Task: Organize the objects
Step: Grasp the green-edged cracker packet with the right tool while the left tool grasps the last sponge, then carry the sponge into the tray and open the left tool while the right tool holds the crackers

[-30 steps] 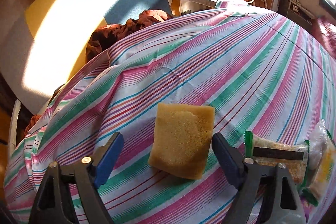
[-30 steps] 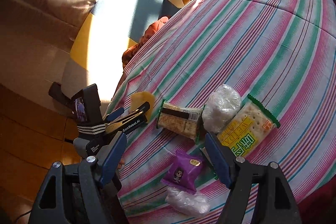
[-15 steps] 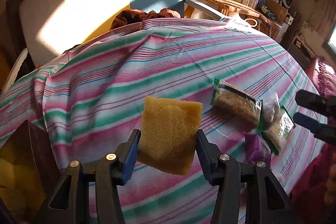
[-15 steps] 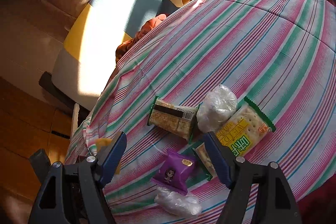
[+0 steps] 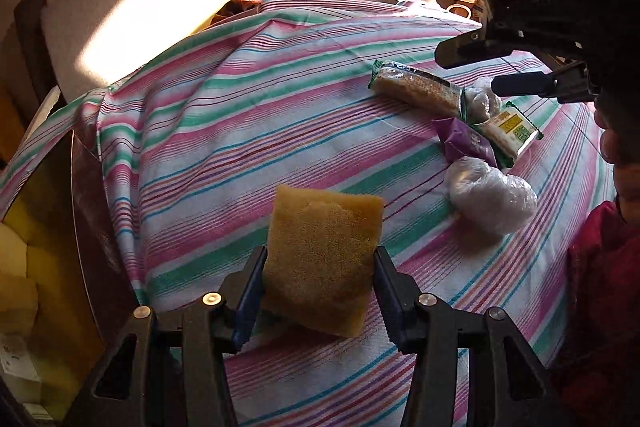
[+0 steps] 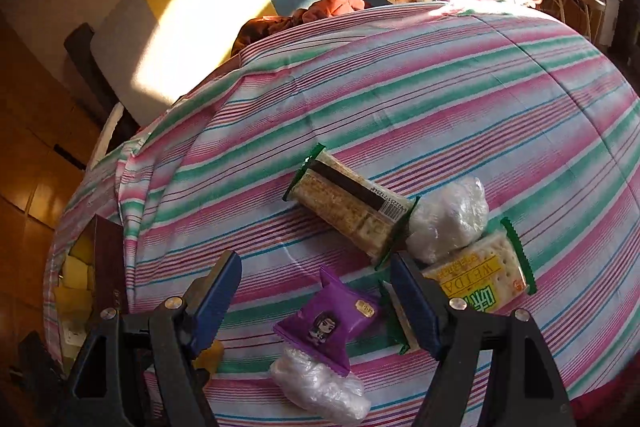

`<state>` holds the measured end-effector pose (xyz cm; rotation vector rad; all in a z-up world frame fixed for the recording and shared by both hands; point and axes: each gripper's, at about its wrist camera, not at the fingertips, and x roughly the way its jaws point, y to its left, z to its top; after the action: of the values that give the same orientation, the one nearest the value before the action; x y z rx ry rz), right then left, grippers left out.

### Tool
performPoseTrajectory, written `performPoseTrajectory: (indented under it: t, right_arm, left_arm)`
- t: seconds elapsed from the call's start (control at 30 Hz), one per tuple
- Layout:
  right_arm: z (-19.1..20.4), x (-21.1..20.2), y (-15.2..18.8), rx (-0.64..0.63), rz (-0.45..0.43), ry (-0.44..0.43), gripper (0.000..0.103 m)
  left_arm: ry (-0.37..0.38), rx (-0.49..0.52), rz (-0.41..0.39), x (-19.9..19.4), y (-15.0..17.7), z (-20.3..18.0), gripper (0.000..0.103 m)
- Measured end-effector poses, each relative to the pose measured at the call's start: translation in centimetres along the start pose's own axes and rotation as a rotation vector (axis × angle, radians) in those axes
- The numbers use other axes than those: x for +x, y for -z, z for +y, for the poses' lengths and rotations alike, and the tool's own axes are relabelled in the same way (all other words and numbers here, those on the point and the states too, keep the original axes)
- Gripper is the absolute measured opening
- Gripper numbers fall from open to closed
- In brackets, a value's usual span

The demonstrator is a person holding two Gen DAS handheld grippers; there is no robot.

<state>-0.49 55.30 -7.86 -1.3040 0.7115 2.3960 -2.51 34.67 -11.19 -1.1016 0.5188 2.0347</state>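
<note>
My left gripper has its blue-padded jaws clamped on a yellow-brown rectangular sponge, one pad pressed into each long side; they have just been closing onto it. The sponge looks porous and coarse, its top edge slightly uneven, and it sits lifted above the striped pink, green and white cloth that covers the bench.

My right gripper has its jaws spread wide with nothing between the pads. Below the gap lies a purple snack pouch with a cartoon figure, and touching its lower end a crumpled clear plastic bundle. Beyond them sit a green-edged cracker packet with a barcode, a second clear plastic bundle touching it, and a yellow-and-green cracker packet, partly behind the right jaw.

At the cloth's left edge stands a dark brown box holding pale yellow sponges. The held sponge hangs between that box and the snack cluster, well apart from the packets.
</note>
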Motion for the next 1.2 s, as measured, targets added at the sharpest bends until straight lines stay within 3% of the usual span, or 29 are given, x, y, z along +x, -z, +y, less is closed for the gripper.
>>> performPoseTrajectory:
  t: [0.2, 0.4, 0.63, 0.83, 1.2]
  right_arm:
    - [2.6, 4.0, -2.0, -0.265, 0.087, 0.119, 0.078]
    - [2.7, 7.6, -2.6, -0.354, 0.104, 0.186, 0.078]
    - [1.8, 8.6, -3.1, -0.376, 0.091, 0.177, 0.078]
    - [1.6, 8.2, -3.4, -0.384, 0.094, 0.110, 0.078]
    - [0.8, 9.2, -3.3, -0.378, 0.124, 0.128, 0.078]
  left_arm:
    - [0.009, -0.011, -0.017, 0.1, 0.4, 0.2, 0.053]
    - [0.032, -0.041, -0.007, 0.6, 0.7, 0.6, 0.056]
    - [0.013, -0.042, -0.010, 0.9, 0.8, 0.2, 0.056]
    - [0.009, -0.048, -0.020, 0.9, 0.8, 0.1, 0.056]
    - [0.015, -0.059, -0.040, 0.9, 1.2, 0.2, 0.056]
